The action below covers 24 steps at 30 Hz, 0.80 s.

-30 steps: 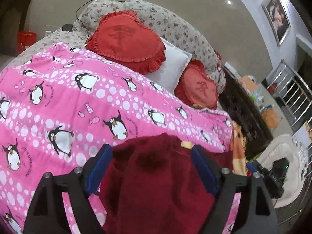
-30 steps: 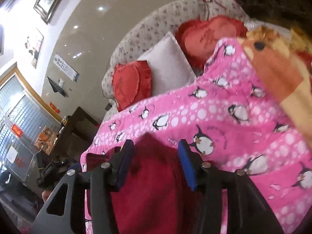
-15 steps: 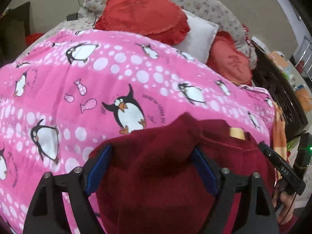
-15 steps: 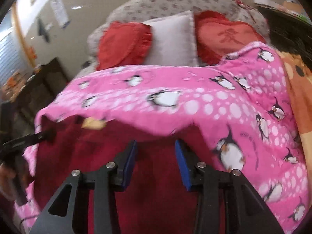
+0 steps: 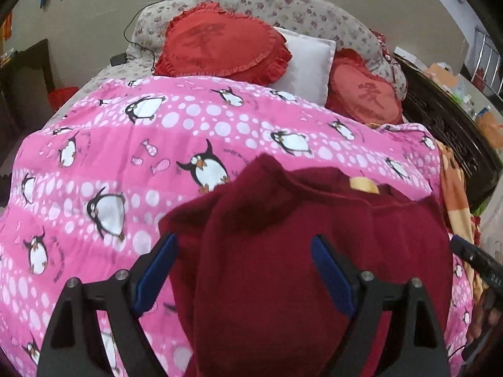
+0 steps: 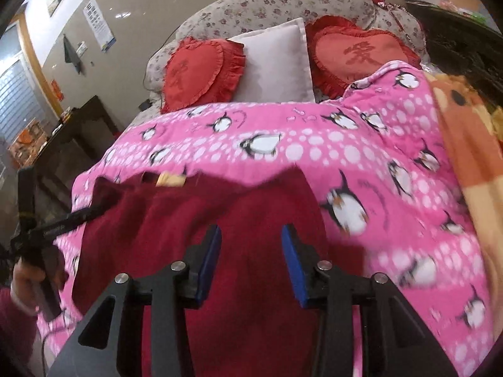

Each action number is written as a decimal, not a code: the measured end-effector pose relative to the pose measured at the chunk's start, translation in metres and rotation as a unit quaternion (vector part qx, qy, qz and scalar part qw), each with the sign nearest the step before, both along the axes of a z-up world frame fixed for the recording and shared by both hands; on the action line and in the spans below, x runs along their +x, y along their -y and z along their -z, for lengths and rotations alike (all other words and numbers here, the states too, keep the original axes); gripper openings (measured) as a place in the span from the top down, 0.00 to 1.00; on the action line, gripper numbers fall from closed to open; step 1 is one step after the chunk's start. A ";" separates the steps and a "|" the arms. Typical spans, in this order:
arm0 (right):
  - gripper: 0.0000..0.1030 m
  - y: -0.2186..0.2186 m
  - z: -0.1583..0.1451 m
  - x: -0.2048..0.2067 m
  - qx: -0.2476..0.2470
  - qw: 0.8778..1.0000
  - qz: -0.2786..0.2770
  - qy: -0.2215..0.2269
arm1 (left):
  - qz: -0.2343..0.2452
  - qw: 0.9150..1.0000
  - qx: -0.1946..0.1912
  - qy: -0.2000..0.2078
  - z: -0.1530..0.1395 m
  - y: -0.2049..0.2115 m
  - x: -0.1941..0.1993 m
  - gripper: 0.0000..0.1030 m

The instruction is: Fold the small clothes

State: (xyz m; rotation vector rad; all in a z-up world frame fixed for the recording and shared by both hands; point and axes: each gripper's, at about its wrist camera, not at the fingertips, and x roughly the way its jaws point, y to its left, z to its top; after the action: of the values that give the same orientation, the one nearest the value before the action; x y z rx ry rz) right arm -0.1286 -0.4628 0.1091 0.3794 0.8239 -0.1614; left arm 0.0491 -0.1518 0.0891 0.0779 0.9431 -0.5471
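Observation:
A dark red knit garment [image 5: 314, 251] lies on the pink penguin blanket [image 5: 157, 144], its neck with a yellow label [image 5: 364, 185] toward the pillows. Its left part is folded over the body. My left gripper [image 5: 245, 270] is open, its blue pads either side of that folded cloth without pinching it. In the right wrist view the garment [image 6: 251, 220] lies below my right gripper [image 6: 251, 257], which is open above the garment's right side. The left gripper's black body [image 6: 56, 220] and the hand holding it show at the left edge there.
Two red heart cushions [image 5: 220, 47] [image 5: 364, 94] and a white pillow [image 5: 308, 62] lean on the floral headboard [image 5: 283, 3]. An orange patterned blanket [image 6: 471, 144] lies along the bed's right side. Dark furniture [image 5: 456, 132] stands to the right of the bed.
Both grippers have lowered and swung over the garment. The garment's left part now lies folded over its body. The jaws of both stay open.

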 end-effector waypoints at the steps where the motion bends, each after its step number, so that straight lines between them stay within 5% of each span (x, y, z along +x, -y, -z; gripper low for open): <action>1: 0.84 -0.002 0.001 -0.005 0.002 1.000 -0.001 -0.003 | 0.002 1.000 0.000 -0.001 -0.001 0.000 -0.002 0.13; 12: 0.84 -0.004 0.037 -0.011 -0.013 0.998 0.005 -0.059 | -0.003 1.000 0.007 -0.019 0.003 -0.010 -0.024 0.13; 24: 0.81 -0.003 0.029 -0.082 0.060 0.996 0.031 -0.059 | 0.018 0.999 0.006 -0.048 0.023 -0.038 -0.061 0.13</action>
State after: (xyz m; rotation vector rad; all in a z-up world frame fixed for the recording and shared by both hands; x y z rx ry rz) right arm -0.2109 -0.4597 0.0797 0.5137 0.9414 -0.1944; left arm -0.0120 -0.1139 0.0657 0.0812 1.0407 -0.5826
